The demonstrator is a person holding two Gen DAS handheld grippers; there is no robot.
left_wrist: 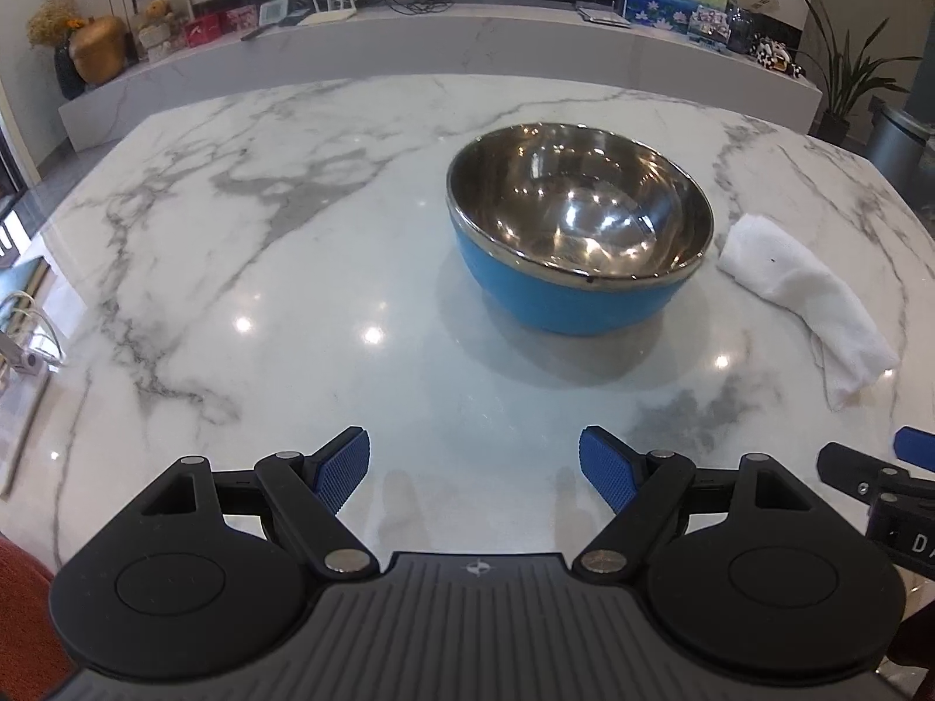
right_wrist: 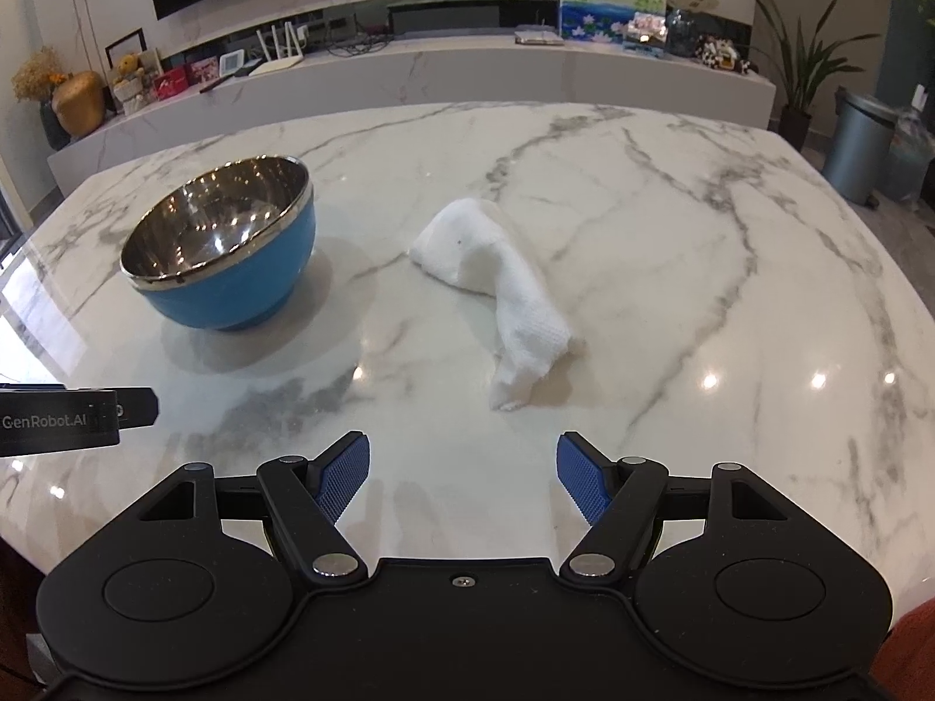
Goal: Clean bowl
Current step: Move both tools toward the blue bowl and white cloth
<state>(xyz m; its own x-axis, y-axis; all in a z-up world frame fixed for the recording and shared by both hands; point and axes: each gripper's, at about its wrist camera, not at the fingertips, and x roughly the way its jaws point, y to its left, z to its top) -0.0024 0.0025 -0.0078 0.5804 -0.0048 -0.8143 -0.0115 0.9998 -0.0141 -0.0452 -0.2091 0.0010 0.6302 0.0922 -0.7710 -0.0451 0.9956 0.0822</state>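
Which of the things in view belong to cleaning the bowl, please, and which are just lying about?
For the job:
- blue steel-lined bowl
- white cloth
- left tongs and right tongs, both open and empty

Lying about:
- painting
- potted plant
- bin

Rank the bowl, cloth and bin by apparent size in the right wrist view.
1. Bowl
2. Cloth, clearly less area than the bowl
3. Bin, smallest here, but it stands farthest away, so its true size is unsure
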